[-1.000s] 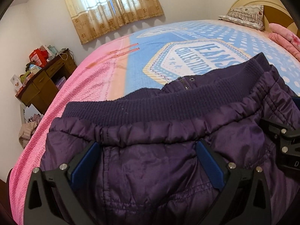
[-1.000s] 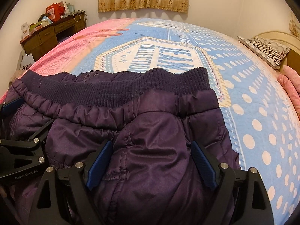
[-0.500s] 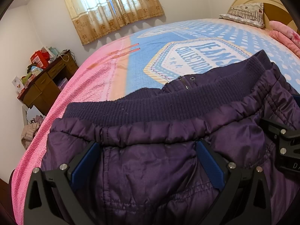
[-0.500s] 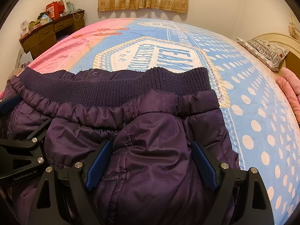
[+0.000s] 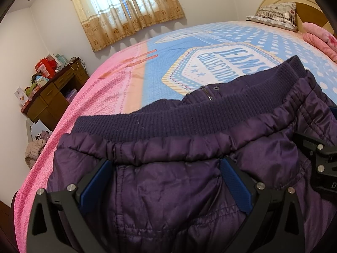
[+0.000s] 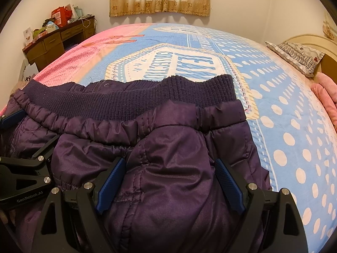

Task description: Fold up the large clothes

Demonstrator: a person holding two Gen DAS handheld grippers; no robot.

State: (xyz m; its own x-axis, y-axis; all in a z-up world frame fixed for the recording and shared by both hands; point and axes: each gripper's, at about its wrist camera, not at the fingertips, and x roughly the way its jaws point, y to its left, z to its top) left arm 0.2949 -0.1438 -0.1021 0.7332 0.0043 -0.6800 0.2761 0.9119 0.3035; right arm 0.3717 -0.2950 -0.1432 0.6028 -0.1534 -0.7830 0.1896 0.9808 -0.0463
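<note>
Nothing has really shifted since the earlier frames: the jacket (image 5: pixel 168 189) lies bunched at the near edge of the bed (image 5: pixel 134 80), ribbed hem (image 6: pixel 137 103) farthest from both grippers. Left gripper (image 5: pixel 166 181) and right gripper (image 6: pixel 170 181) stand wide open over its shell, side by side, pinching nothing. Probably a pause before the next fold.
</note>
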